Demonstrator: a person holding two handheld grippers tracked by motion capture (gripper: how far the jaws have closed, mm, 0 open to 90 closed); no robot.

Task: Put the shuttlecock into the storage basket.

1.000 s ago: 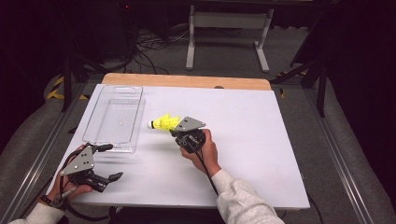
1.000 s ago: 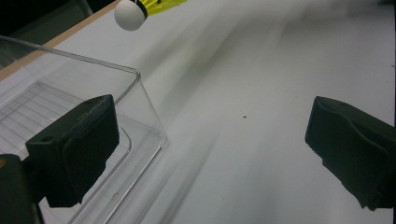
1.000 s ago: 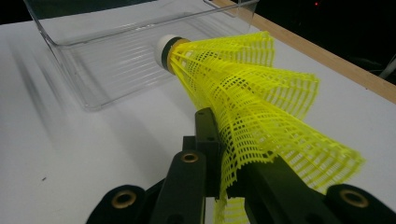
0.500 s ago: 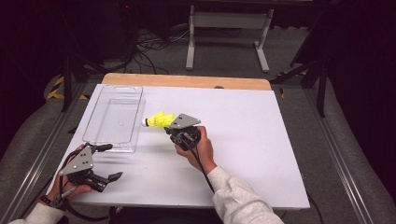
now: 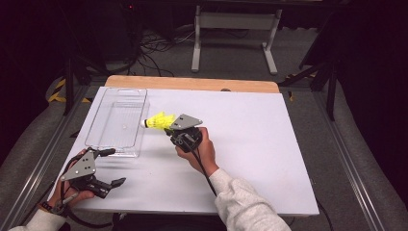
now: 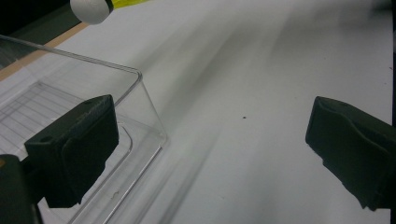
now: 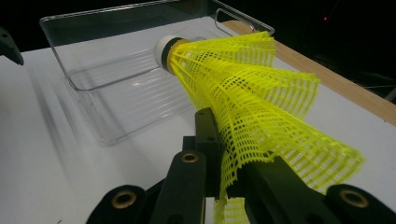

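A yellow shuttlecock (image 5: 158, 121) with a white cork tip hangs in the air, its mesh skirt (image 7: 252, 102) pinched in my right gripper (image 5: 169, 128), which is shut on it. The cork (image 7: 164, 50) points at the clear plastic tray (image 5: 118, 122) and is at the tray's right rim. In the left gripper view the cork (image 6: 91, 8) shows at the top edge. My left gripper (image 5: 111, 166) rests at the table's near-left corner, open, with nothing between its jaws. It points across the white table just in front of the tray's near corner (image 6: 140, 79).
The white table top (image 5: 250, 139) has a wooden strip (image 5: 192, 83) along its far edge. The tray lies at the far left and holds nothing. Beyond the table are a metal stand (image 5: 235, 29) and cables on a dark floor.
My right gripper has carried the shuttlecock to the left, towards the tray's right rim. The left gripper has stayed in place, open.
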